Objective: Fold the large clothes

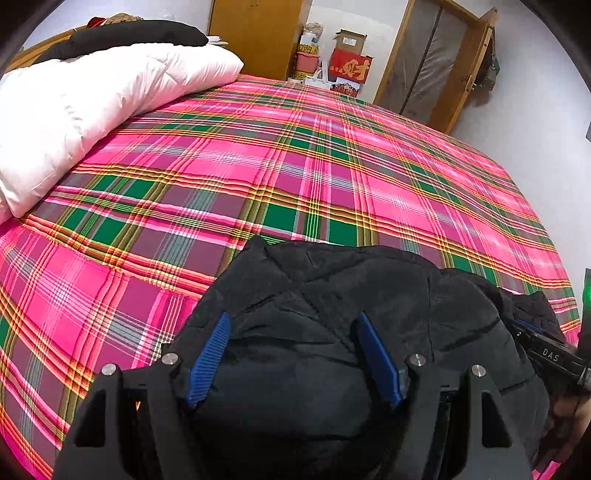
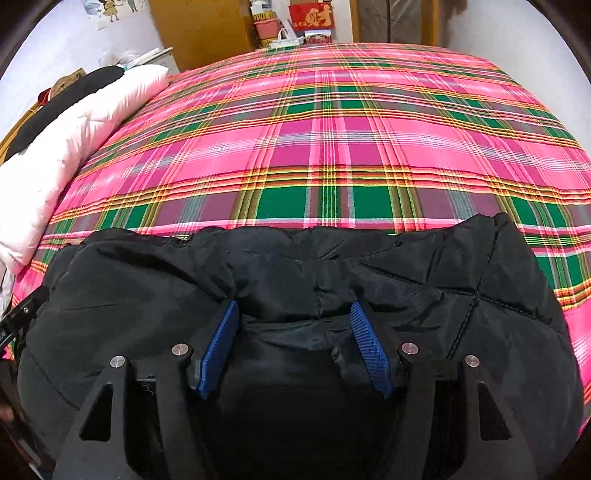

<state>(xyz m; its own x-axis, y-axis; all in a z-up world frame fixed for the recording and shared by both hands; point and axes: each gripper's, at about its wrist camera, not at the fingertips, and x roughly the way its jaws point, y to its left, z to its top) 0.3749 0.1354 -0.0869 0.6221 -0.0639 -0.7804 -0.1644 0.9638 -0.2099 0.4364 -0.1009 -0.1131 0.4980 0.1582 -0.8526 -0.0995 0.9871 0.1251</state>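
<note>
Nearest the cameras, one black quilted jacket (image 1: 332,306) lies bunched at the near edge of the bed. The left gripper (image 1: 293,354) has its two blue-padded fingers spread wide, with a puffed fold of the jacket bulging between them. The right gripper (image 2: 294,345) stands likewise, fingers apart over a fold; whether the pads press the cloth cannot be told. The jacket's lower part is hidden beneath both gripper bodies. Beyond it stretches the pink-and-green plaid bedspread (image 2: 332,140). To the left lies one pale pink duvet (image 1: 92,107), folded, with a dark garment (image 1: 125,37) on top. Farthest off stand a wooden wardrobe (image 1: 255,33), stacked boxes including one red box (image 1: 351,66), and a wooden-framed door (image 1: 432,62), partly cut off.
</note>
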